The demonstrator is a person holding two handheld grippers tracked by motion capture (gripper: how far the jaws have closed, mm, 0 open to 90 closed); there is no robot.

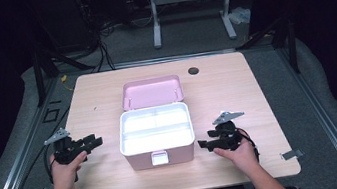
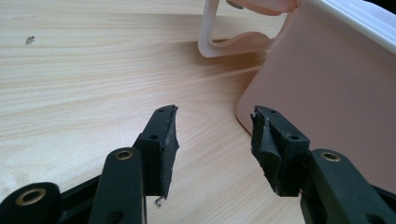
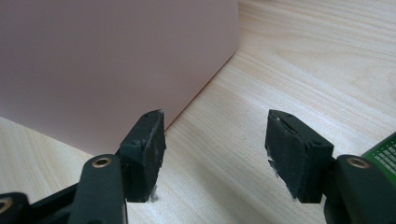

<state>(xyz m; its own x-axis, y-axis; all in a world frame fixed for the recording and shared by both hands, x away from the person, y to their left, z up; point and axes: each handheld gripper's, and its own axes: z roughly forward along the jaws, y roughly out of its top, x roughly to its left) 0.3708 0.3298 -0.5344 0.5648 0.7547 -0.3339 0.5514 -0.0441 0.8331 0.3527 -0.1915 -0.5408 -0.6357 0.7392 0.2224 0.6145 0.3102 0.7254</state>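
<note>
A pink box [image 1: 158,149] stands open in the middle of the wooden table [image 1: 237,94], its lid [image 1: 152,92] tipped back and a white tray [image 1: 156,126] inside. My left gripper [image 1: 94,142] rests left of the box, jaws open and empty, pointing at its left wall [image 2: 336,88]. A pink handle [image 2: 233,44] hangs off that side. My right gripper [image 1: 204,145] sits right of the box, open and empty, aimed at its right wall [image 3: 116,60]. Each gripper stands a short way from the box without touching it.
A white latch [image 1: 159,158] sits on the box's front. A dark round hole [image 1: 193,70] marks the table's far edge. A metal clip [image 1: 292,155] lies near the front right corner. A white table frame [image 1: 190,0] and cables stand beyond.
</note>
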